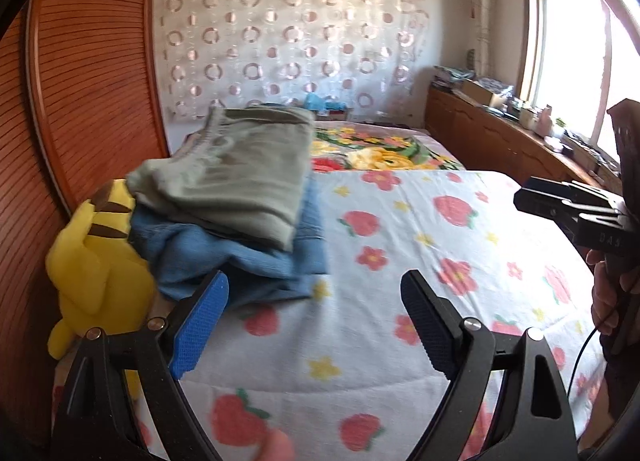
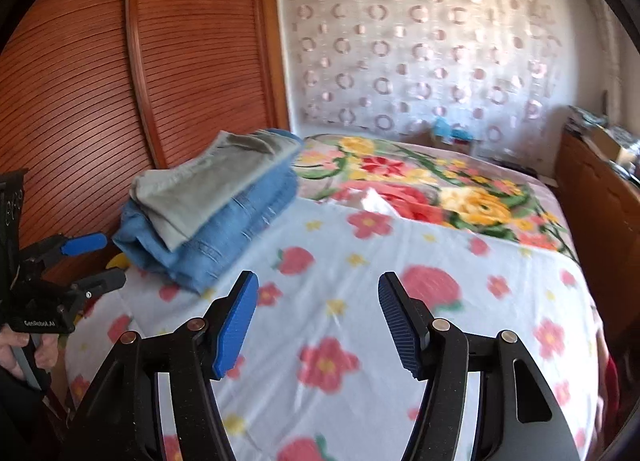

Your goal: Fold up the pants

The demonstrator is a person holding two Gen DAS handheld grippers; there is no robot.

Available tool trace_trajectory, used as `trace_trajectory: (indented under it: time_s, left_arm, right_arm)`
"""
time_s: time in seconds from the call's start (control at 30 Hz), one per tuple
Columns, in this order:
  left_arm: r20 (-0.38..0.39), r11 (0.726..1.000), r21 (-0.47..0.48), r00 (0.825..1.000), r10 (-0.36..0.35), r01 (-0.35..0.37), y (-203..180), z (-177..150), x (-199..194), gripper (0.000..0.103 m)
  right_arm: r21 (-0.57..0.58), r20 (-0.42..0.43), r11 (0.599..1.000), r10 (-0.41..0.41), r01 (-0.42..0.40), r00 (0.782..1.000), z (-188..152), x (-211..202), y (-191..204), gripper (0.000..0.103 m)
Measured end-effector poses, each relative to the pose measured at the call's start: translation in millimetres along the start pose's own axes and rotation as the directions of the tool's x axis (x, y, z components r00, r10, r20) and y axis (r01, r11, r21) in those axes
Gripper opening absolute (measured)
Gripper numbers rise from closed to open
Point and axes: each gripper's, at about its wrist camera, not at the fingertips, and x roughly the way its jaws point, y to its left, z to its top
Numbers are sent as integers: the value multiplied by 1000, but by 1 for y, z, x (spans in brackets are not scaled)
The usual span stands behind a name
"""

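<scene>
A folded grey-green pair of pants [image 1: 236,173] lies on top of folded blue jeans [image 1: 240,261] at the left side of the bed, beside the wardrobe. The same stack appears in the right wrist view, grey-green pants [image 2: 208,185] over jeans [image 2: 224,237]. My left gripper [image 1: 316,317] hovers over the strawberry-print sheet [image 1: 420,229] just right of the stack, open with nothing between its blue pads. My right gripper [image 2: 318,321] is also open and empty above the sheet. Each gripper shows at the edge of the other's view: the right gripper [image 1: 536,201] and the left gripper [image 2: 96,261].
A yellow plush toy [image 1: 96,261] is wedged between the stack and the slatted wooden wardrobe door [image 1: 88,81]. A bright floral blanket [image 2: 440,185] covers the far half of the bed. A low wooden cabinet [image 1: 500,141] with clutter runs under the window at right.
</scene>
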Motion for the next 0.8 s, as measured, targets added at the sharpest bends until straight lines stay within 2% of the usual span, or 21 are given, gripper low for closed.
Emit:
trace_trajectory:
  time_s: [0.27,0.53,0.6,0.67,0.8]
  left_arm:
    - [29,998,37,999,-42,41,-41,-2,-17,88]
    - [57,998,46,997,-48,45,-63,0,-39,88]
    - [60,998,45,997,-44,41,-65,2,-41,88]
    - [65,998,47,997,-45,42,-67,3,-44,88]
    - [87,998,55,995,-40,35,-72,9,-53,88]
  right_arm:
    - [50,24,993,-112,110,993,-23,-51,13,65]
    - [105,50,980,-176,170,983,-40,-88,31,66]
    - [108,54,978,-183,177,982,-42,-94,34,70]
    - [111,67,975,-199,191,978,-43,-97,38,87]
    - [127,95,973,-205,193,974,-48,-107,42,89]
